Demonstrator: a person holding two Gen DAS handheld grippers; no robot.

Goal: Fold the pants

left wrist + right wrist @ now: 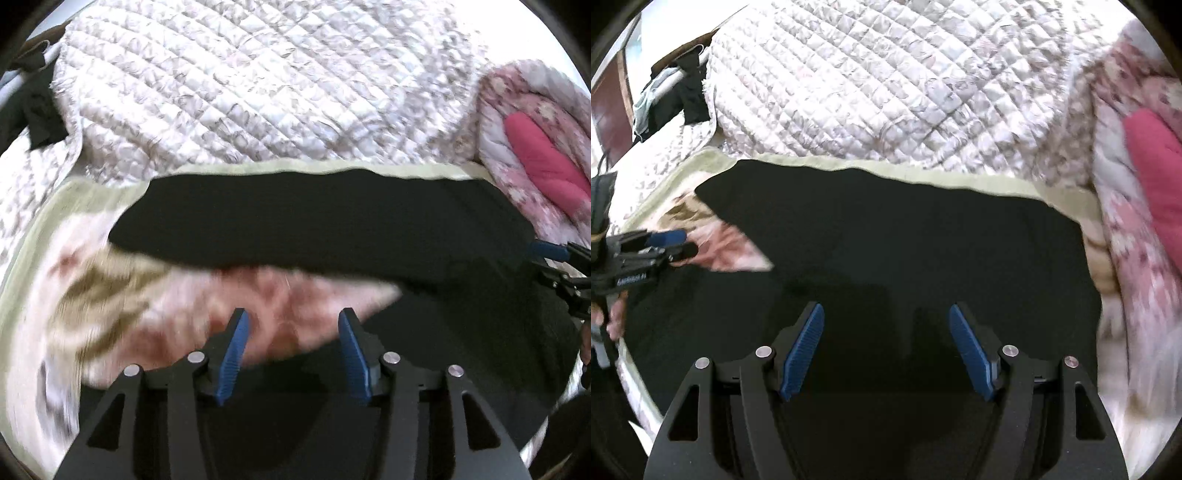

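Observation:
Black pants (314, 218) lie spread flat on a floral blanket (110, 295), one leg stretching leftwards along the blanket's green border. In the right wrist view the pants (905, 240) fill the middle as a wide dark sheet. My left gripper (291, 317) hovers open above the blanket just in front of that leg, nothing between its blue pads. My right gripper (886, 312) stands open over the black cloth, its pads apart and empty. Each gripper shows at the edge of the other's view: the right gripper (554, 254) at far right, the left gripper (668, 240) at far left, held by a hand (617, 314).
A white quilted cover (240, 85) lies bunched behind the pants. A pink floral duvet (532, 147) is heaped at the right. Dark clothes (687, 92) hang on a rail at the back left.

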